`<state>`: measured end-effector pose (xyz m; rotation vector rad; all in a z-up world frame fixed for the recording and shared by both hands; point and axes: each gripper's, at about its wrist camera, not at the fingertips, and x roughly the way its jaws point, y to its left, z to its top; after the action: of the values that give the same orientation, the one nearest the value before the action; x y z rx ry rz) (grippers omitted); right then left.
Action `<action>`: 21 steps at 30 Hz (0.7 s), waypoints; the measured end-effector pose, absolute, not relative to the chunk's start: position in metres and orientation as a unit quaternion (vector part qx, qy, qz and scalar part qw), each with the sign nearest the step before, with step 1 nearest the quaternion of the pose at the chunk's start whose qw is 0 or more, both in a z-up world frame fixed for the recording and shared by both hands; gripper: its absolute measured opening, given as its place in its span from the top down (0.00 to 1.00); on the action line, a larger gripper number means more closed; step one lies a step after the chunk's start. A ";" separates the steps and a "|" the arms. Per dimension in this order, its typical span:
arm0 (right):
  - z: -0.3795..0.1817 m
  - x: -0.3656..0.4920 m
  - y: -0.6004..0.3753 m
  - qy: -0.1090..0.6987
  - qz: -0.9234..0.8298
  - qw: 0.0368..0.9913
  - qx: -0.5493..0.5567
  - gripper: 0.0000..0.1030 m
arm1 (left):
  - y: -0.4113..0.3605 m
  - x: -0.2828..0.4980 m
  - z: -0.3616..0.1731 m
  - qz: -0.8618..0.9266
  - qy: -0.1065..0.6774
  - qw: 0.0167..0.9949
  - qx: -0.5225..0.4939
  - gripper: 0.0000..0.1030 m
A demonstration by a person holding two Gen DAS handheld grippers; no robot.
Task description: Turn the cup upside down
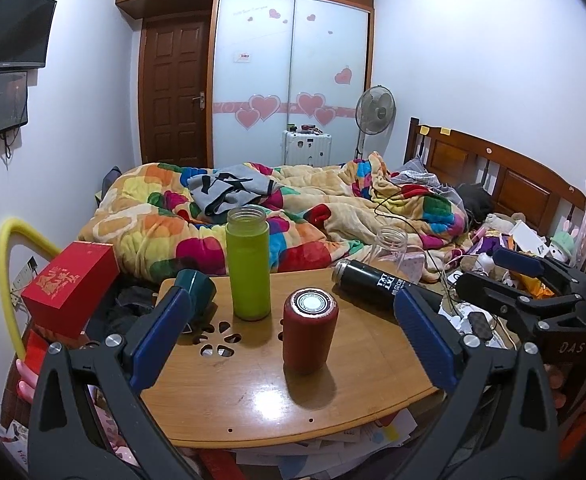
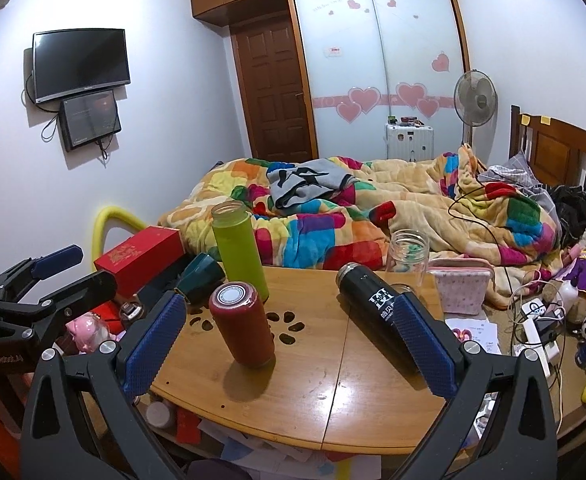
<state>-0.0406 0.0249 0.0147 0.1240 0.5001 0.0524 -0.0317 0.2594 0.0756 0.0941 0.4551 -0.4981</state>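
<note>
A red cup (image 1: 310, 330) stands on the wooden table (image 1: 253, 392) with its metal-ringed end up; it also shows in the right wrist view (image 2: 241, 322). A green cup (image 1: 248, 263) stands upright behind it, mouth open upward, also in the right wrist view (image 2: 239, 250). A black flask (image 1: 367, 283) lies on its side at the right, also in the right wrist view (image 2: 377, 312). A dark teal cup (image 1: 195, 290) lies tipped at the table's left edge. My left gripper (image 1: 289, 334) is open around the red cup's sides, not touching. My right gripper (image 2: 289, 340) is open and empty, its right finger over the black flask.
A clear glass jar (image 2: 407, 254) stands at the table's far edge beside a pink pouch (image 2: 459, 286). A red box (image 1: 71, 282) sits left of the table. A bed with a colourful quilt (image 1: 293, 208) lies behind. Cables and clutter (image 2: 541, 320) cover the right side.
</note>
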 end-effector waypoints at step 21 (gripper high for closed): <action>0.021 -0.039 0.033 0.239 0.029 0.969 0.049 0.00 | 0.262 -0.037 0.080 -0.247 0.209 0.946 0.032 0.00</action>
<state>-0.0390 0.0328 0.0208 0.0995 0.4821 0.0581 -0.0374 0.2616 0.0804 0.0652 0.4248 -0.5041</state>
